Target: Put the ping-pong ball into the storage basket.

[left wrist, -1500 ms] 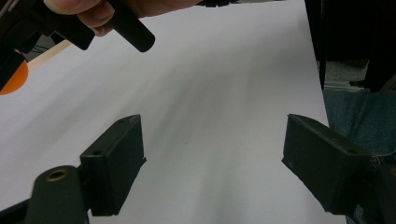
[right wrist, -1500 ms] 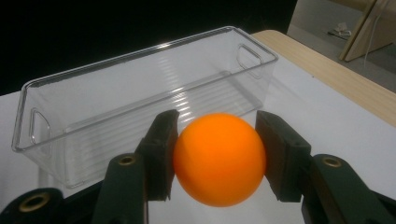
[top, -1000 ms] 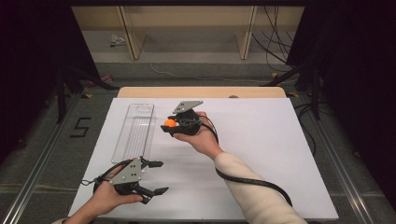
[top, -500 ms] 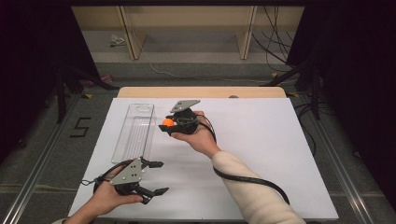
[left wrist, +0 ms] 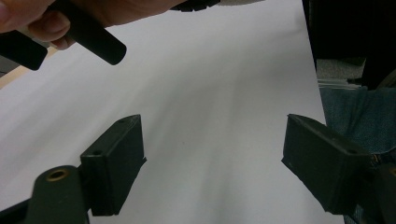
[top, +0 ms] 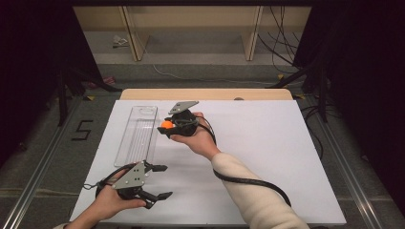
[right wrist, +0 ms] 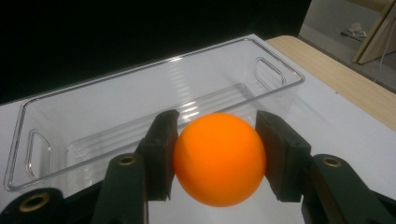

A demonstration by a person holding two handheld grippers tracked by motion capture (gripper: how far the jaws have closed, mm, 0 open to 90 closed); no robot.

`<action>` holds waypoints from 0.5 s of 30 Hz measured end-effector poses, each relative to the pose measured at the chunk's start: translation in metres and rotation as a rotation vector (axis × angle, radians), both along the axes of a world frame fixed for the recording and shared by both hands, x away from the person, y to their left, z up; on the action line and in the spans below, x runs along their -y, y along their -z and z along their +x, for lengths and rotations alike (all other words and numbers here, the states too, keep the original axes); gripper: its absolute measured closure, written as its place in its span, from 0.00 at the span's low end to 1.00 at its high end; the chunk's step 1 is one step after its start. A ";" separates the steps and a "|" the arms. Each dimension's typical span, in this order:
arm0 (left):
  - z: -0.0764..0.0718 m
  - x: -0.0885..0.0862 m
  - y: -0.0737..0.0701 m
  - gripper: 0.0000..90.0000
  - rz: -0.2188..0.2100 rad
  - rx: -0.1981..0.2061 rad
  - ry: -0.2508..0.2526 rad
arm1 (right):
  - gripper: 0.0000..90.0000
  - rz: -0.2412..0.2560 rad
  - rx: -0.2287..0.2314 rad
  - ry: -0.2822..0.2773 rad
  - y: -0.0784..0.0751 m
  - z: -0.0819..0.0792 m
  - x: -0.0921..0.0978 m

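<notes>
My right gripper (top: pixel 165 127) is shut on an orange ball (top: pixel 166 124), held just right of a long clear plastic bin (top: pixel 137 135) on the white table. In the right gripper view the orange ball (right wrist: pixel 219 158) sits squeezed between the two black jaws, with the clear bin (right wrist: pixel 93 112) lying empty right behind it. My left gripper (top: pixel 163 181) rests near the table's front left, jaws wide apart and nothing between them. In the left gripper view its jaws point across the bare white tabletop (left wrist: pixel 224 102), and the other hand with its gripper handle (left wrist: pixel 88 39) shows at the top left.
The white tabletop (top: pixel 267 143) stretches right of the hands, with a wooden strip (top: pixel 205 94) along its far edge. A black cable (top: pixel 248 183) trails from the right gripper along the sleeve. Wooden shelving legs (top: pixel 250 33) and floor cables lie beyond the table.
My right gripper has carried the orange ball a little to the left, closer to the clear bin. The left gripper has stayed where it was.
</notes>
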State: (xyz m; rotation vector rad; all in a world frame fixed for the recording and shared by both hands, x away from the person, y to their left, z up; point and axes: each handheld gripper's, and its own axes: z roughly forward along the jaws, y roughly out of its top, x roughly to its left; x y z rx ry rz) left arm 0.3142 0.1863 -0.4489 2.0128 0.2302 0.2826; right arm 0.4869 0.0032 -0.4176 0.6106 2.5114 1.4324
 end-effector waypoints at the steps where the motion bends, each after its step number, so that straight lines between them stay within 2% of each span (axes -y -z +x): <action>1: 0.000 0.000 0.000 0.22 0.001 -0.001 0.003 | 0.57 0.000 -0.001 0.000 0.000 0.000 -0.001; 15: 0.000 0.000 0.000 0.22 0.001 -0.002 0.004 | 0.57 -0.006 -0.007 0.001 0.002 0.003 -0.002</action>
